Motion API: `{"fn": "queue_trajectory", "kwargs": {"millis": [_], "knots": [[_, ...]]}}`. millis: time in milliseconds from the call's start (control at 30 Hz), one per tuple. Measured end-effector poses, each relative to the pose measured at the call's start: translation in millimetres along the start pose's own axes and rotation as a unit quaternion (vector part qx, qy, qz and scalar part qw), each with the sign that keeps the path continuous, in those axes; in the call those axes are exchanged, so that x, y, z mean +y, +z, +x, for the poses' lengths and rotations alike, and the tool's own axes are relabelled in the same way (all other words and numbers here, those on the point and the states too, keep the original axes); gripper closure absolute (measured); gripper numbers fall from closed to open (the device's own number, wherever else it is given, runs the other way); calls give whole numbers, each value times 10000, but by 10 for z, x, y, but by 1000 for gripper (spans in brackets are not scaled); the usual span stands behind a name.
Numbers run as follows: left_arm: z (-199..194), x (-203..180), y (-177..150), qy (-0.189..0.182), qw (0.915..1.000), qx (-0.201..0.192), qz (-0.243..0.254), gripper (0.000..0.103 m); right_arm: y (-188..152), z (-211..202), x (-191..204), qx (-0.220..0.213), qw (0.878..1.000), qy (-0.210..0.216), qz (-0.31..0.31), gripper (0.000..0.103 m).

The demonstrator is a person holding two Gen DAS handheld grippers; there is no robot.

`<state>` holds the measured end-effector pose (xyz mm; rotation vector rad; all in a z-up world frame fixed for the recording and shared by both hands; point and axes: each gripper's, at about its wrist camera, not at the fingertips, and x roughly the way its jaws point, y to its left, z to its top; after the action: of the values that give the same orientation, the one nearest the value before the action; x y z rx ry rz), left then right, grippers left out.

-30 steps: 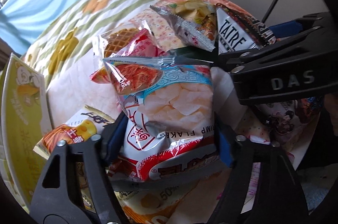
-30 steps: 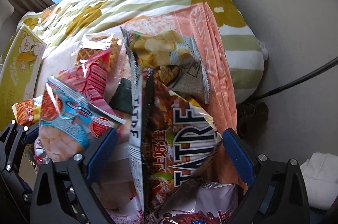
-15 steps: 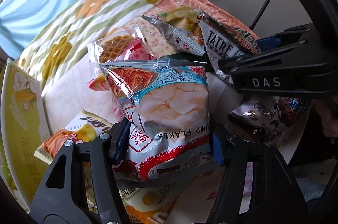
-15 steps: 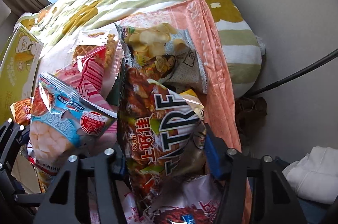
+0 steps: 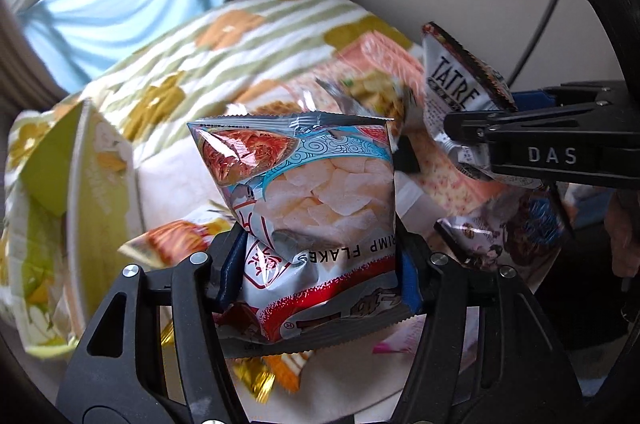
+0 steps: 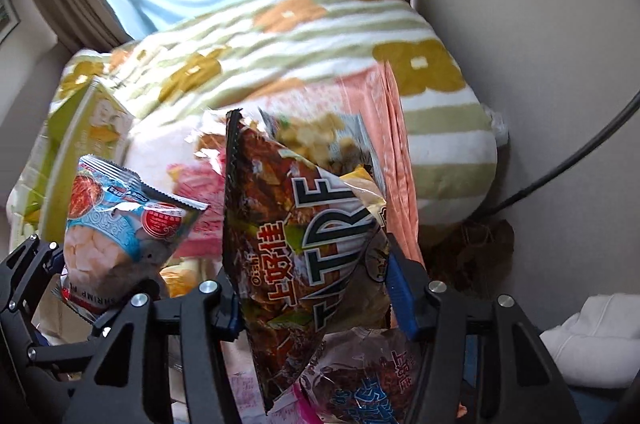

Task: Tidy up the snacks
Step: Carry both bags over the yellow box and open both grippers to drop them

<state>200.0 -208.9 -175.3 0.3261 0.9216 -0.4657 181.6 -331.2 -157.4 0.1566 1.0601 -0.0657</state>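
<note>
My left gripper (image 5: 320, 276) is shut on a shrimp flakes bag (image 5: 308, 192), white, blue and red, held upright above the snack pile. The same bag shows in the right wrist view (image 6: 120, 236) at the left. My right gripper (image 6: 316, 300) is shut on a dark brown TATRE chip bag (image 6: 300, 244), also lifted. In the left wrist view that bag (image 5: 456, 92) sits in the right gripper (image 5: 500, 140) at the right. More snack packs lie below on the bed: a grey chips bag (image 6: 320, 140) and a brown and blue pack (image 6: 360, 380).
A yellow-green carton (image 5: 80, 192) stands open at the left, also in the right wrist view (image 6: 76, 152). A striped flowered blanket (image 6: 320, 36) covers the bed. A wall and black cable (image 6: 568, 164) are at the right. A white cloth (image 6: 592, 340) lies at the lower right.
Both grippers have lifted their bags up off the pile. The right gripper closed on the TATRE bag during the last second. The left bag stayed gripped.
</note>
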Motion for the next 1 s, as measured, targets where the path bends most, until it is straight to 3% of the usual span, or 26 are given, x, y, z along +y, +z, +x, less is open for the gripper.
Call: {"fn": "queue_trajectory", "kwargs": {"millis": [267, 567, 767, 1000], "knots": [[-579, 361, 5, 483, 9950, -444, -751, 45, 72, -355, 293, -396, 9971, 366, -530, 50], [-1181, 1250, -96, 981, 9797, -933, -1479, 45, 255, -590, 1080, -746, 9880, 800, -1092, 50], [-1358, 2058, -267, 1128, 9732, -959, -1758, 45, 366, -638, 1830, -958, 9818, 1006, -1297, 50], [-1290, 2988, -498, 1089, 9722, -711, -1949, 45, 487, -411, 2713, -839, 9796, 1277, -1309, 50]]}}
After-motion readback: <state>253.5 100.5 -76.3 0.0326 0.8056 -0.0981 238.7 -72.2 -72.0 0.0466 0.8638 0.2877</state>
